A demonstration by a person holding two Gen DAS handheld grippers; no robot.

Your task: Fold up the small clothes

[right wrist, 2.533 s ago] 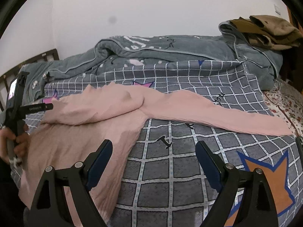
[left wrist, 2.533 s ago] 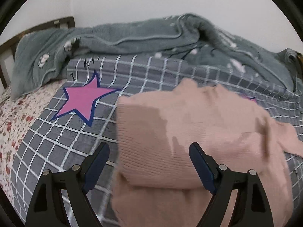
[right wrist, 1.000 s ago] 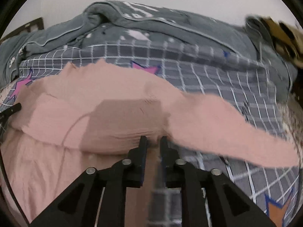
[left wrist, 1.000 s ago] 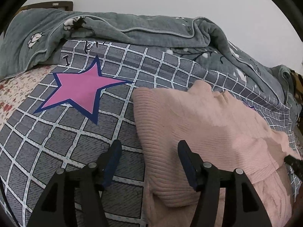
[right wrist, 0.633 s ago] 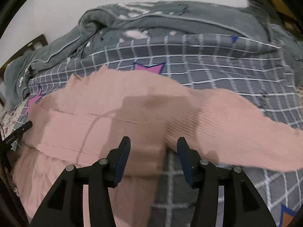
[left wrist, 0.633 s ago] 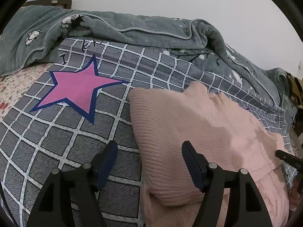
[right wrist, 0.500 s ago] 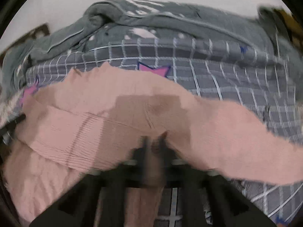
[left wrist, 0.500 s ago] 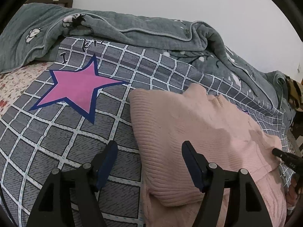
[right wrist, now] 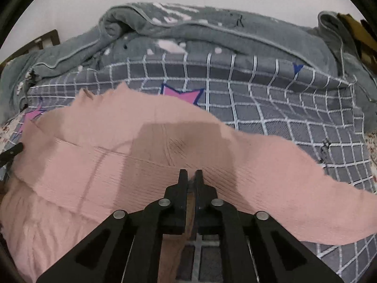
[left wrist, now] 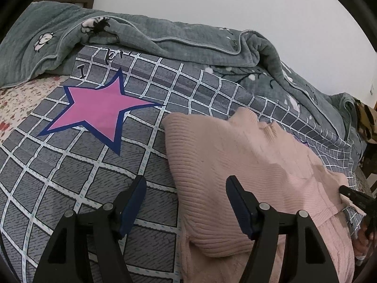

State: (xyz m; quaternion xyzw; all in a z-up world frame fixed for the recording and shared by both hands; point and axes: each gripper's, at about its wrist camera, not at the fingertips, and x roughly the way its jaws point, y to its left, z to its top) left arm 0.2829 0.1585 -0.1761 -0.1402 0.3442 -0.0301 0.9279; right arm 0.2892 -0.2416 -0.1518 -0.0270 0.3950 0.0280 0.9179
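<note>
Just ahead of the right tool, the pink knitted sweater lies spread across the grey checked cover of the bed, one part already folded over the rest. That tool's two black fingers stand almost together, only a narrow slit between their tips; they have just parted a little. Pink knit shows in the slit, but whether the pads press on it cannot be told. To the tool's right a sleeve runs out over the cover.

The left tool is released, its blue-padded fingers wide apart and nothing held. The folded left edge of the sweater lies between and ahead of them, closer to the right finger. Ahead and to the left of this tool a pink star is printed on the cover. Beyond both tools a grey-green quilt lies bunched along the wall.
</note>
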